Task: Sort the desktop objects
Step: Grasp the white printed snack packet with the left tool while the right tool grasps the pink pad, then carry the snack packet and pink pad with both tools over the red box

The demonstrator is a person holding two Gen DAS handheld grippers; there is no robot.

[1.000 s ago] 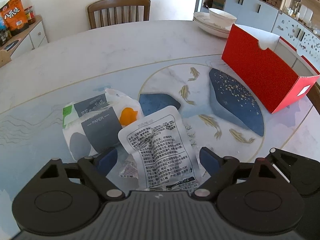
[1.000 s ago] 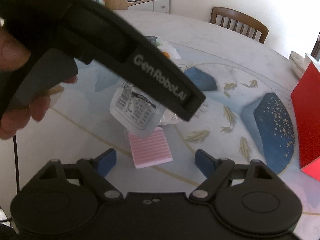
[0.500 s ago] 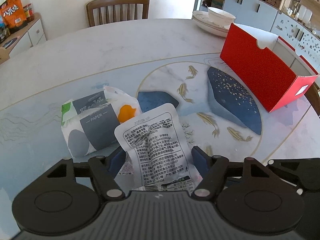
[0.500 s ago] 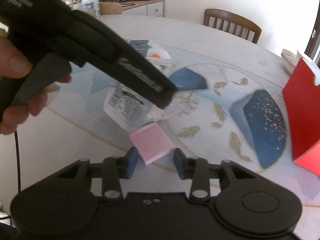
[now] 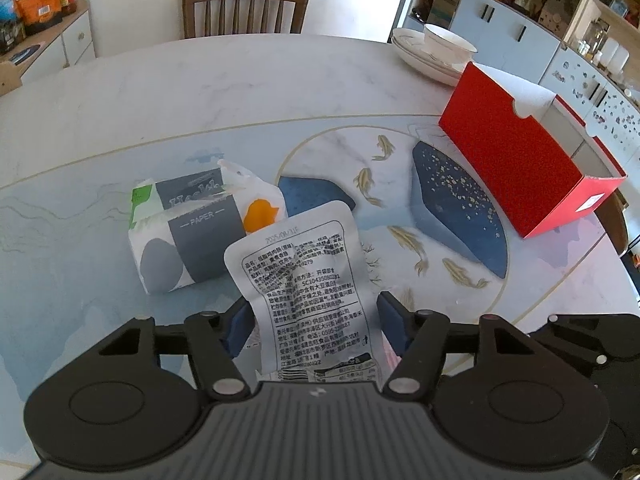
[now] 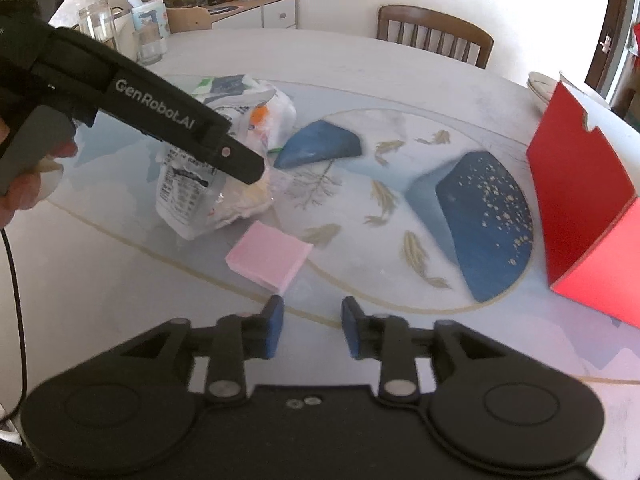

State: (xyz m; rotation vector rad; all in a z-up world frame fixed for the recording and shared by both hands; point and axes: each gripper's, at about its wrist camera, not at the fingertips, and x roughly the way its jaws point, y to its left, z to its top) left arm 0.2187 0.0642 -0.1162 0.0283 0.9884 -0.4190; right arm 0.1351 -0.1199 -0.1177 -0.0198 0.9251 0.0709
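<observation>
My left gripper is shut on a silver snack pouch printed with black text and holds it tilted up off the table; the pouch also shows in the right wrist view. A tissue pack lies behind it. A pink sticky-note pad lies flat on the table just ahead of my right gripper. The right gripper is partly closed with nothing between its pads. An open red box stands at the right.
The round marble table has a fish-pattern inlay. Stacked white plates and a bowl sit behind the red box. A wooden chair stands at the far edge. Glass jars stand at the far left in the right wrist view.
My left gripper closed on the snack pouch and lifted it. My right gripper narrowed from wide open and drew back from the pink pad.
</observation>
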